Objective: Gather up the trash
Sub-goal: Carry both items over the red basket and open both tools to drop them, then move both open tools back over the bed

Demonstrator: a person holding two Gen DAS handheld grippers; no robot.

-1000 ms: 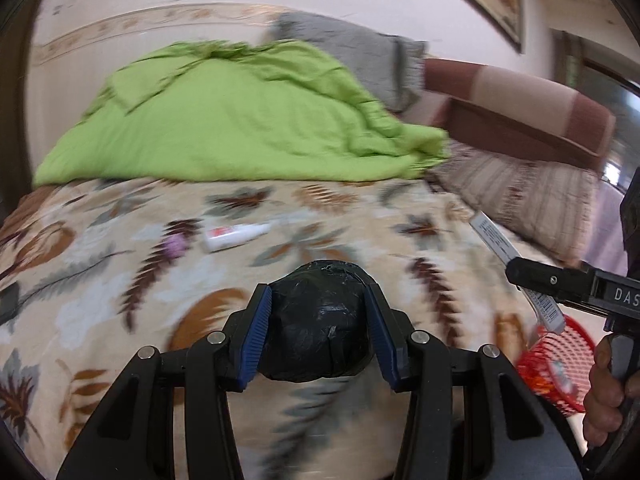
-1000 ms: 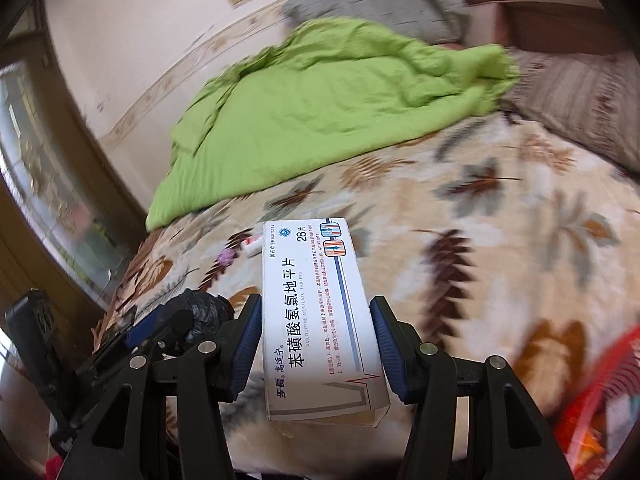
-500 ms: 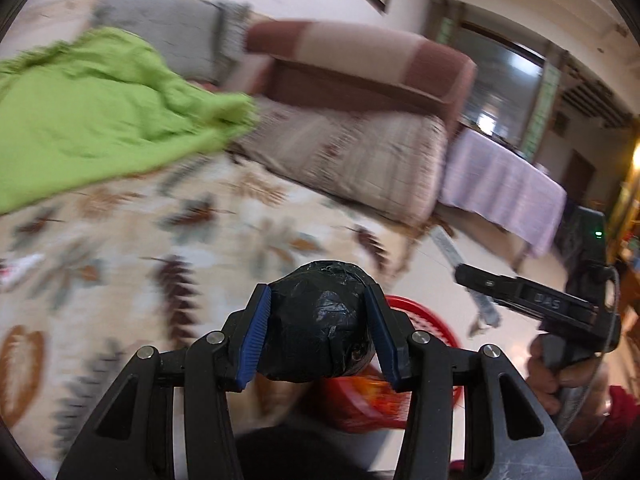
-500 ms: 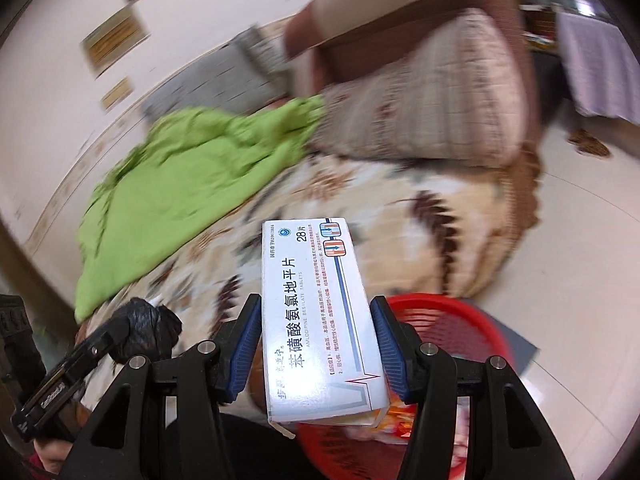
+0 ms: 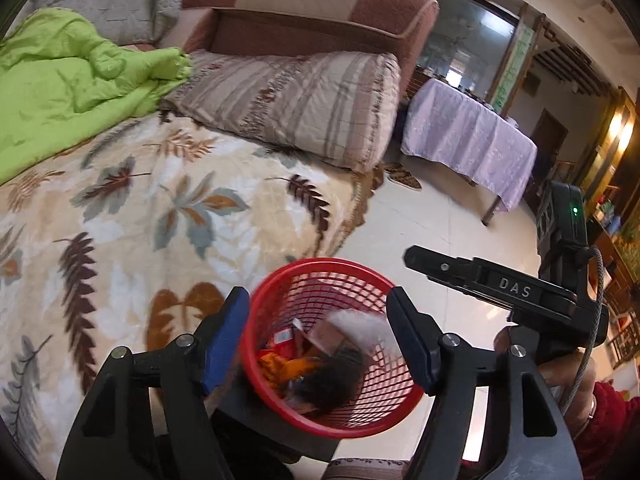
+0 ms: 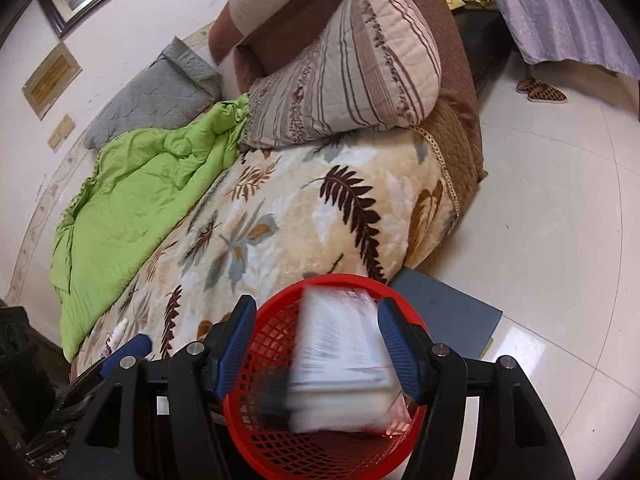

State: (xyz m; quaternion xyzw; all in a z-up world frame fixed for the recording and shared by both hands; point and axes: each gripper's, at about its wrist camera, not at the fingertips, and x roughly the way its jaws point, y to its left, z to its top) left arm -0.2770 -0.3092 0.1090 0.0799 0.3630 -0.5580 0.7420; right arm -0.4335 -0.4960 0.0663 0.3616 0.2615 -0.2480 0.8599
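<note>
Red mesh basket (image 5: 360,420) on tiled floor (image 6: 560,220), lower centre, beside leaf-patterned bedspread (image 5: 140,220). Left gripper (image 5: 318,344) and right gripper (image 6: 318,350) opening, jaws clear; blurred medicine box (image 6: 340,352) and black bag (image 5: 332,380) inside basket.

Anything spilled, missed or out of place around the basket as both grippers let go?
Nothing spilled. Both loads blur inside the red basket: the white box falling between the right gripper's opening jaws, the black wad below the left gripper. Floor beside it looks clean.
</note>
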